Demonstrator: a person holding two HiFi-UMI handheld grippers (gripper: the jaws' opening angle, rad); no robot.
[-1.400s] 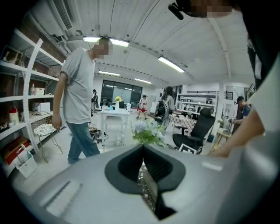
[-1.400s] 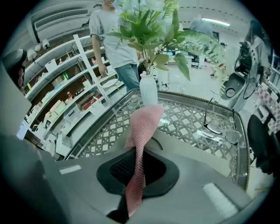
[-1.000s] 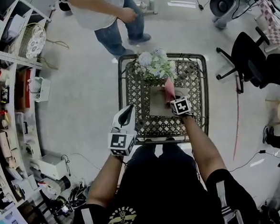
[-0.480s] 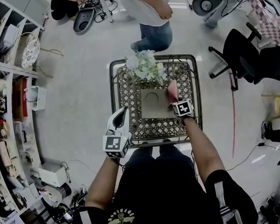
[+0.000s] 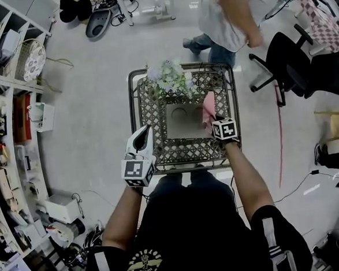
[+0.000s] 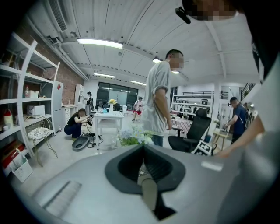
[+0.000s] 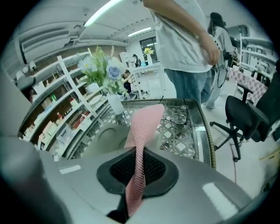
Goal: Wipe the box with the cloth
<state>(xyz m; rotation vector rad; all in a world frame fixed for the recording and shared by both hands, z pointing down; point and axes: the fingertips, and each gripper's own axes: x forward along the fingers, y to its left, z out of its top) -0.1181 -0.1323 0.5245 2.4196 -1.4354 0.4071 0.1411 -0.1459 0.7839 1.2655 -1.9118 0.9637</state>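
Cloth (image 5: 208,108), pink and gathered into a narrow strip, sits at the right edge of the flat tan box (image 5: 183,120) on the lattice table (image 5: 150,113) in the head view, while the left gripper (image 6: 143,151) view shows jaws together and empty, and the right gripper (image 7: 139,154) view shows jaws pinching the waffle-textured strip.

No word, number or brand can be read in any of the views. The left gripper (image 5: 144,131) carries a cube (image 5: 138,170) whose faces show only black-and-white square patterns, not letters. The second cube (image 5: 224,129), on the right gripper (image 5: 214,122), shows the same kind of pattern. At the bottom of the head view, the black shirt has a yellow emblem (image 5: 146,263) with some small print, too blurred to read. The packages on the shelves (image 5: 8,143) at the left edge have labels, too small to read.
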